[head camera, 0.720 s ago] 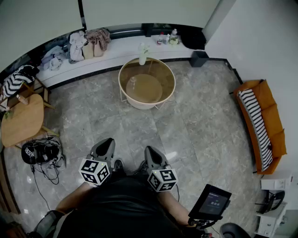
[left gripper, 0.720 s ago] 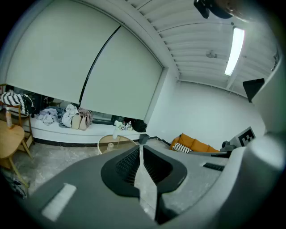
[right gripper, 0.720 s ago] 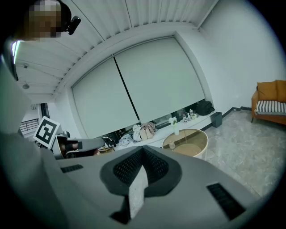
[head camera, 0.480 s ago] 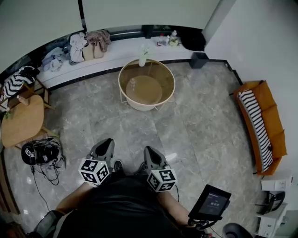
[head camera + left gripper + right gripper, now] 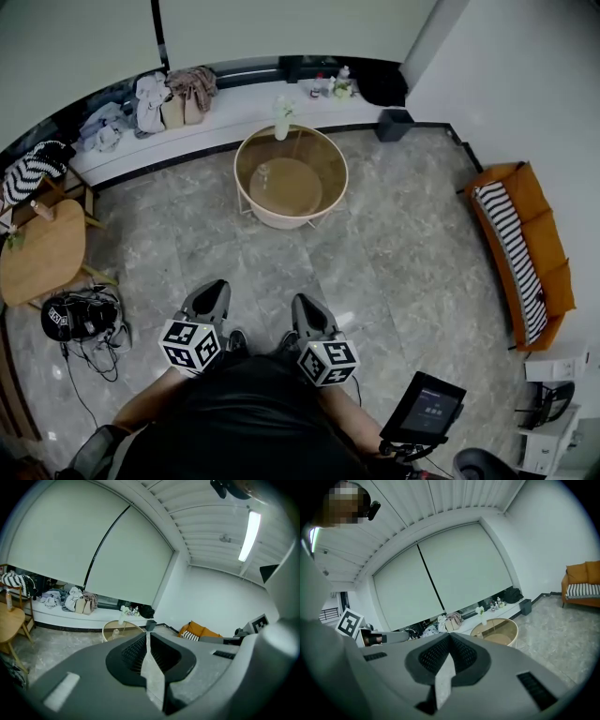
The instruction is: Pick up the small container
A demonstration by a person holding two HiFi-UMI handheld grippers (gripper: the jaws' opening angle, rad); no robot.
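Note:
The small container (image 5: 265,172) is a little clear jar on the glass top of a round tan table (image 5: 323,202), far ahead of me across the floor. In the left gripper view the small container (image 5: 116,632) shows just left of the jaw tips; in the right gripper view the small container (image 5: 480,634) sits on the table to their right. My left gripper (image 5: 216,284) and right gripper (image 5: 302,300) are held side by side close to the person's body, well short of the table. Both are shut with nothing between the jaws.
A white vase with a flower (image 5: 281,122) stands on the table's far rim. A long white ledge (image 5: 234,103) with bags and clothes runs behind it. An orange sofa (image 5: 525,253) is at the right, a wooden table (image 5: 42,253) and a helmet with cables (image 5: 70,317) at the left.
The head view has shifted slightly, so the round table sits a little higher and further left in the picture. Both grippers stay where they were, still shut.

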